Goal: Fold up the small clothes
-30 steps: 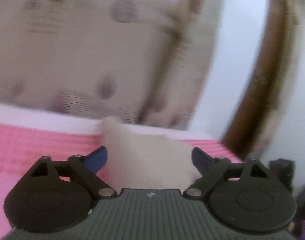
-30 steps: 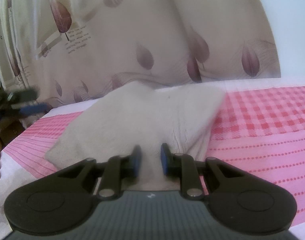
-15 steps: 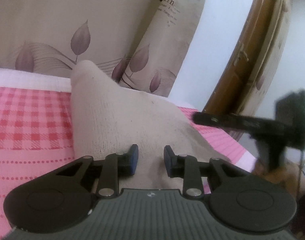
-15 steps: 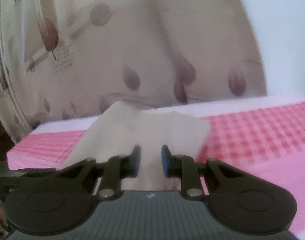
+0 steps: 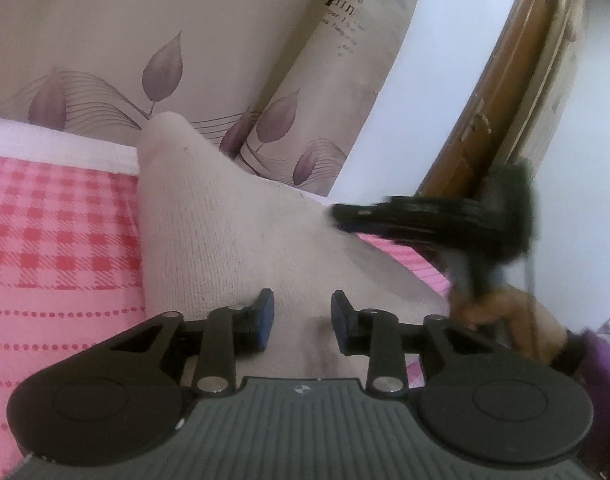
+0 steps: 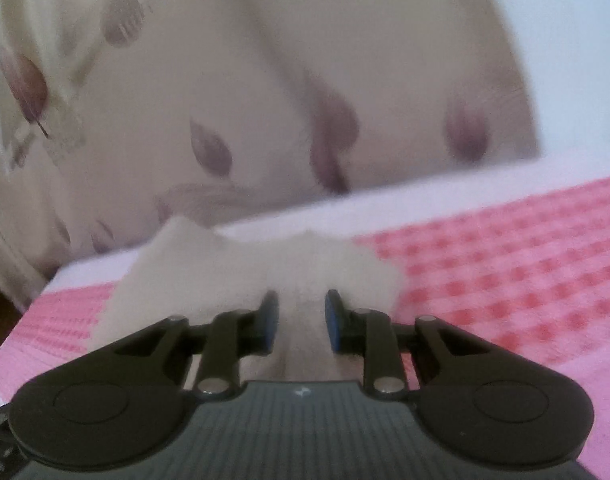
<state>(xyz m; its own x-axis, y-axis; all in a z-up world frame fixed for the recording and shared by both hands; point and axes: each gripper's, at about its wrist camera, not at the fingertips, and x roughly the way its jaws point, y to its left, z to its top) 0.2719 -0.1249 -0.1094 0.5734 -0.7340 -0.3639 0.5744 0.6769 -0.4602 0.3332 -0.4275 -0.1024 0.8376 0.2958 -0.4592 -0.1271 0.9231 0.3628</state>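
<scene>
**Both claws pinch the near edge of a small cream garment**

Left wrist view: the left claw (image 5: 297,315) is clenched on the near edge of the garment (image 5: 225,232), cloth bunched between its blue pads. The garment lies on the pink checked bedspread (image 5: 53,240), its long axis running away towards the far curtain (image 5: 105,32). The right claw (image 5: 345,213) shows blurred at the garment's right edge.

Right wrist view: blurred; the right claw (image 6: 300,318) grips a ridge of the garment (image 6: 209,264), which stretches ahead and leftwards. Folding probably means carrying this near edge towards the far one.
</scene>
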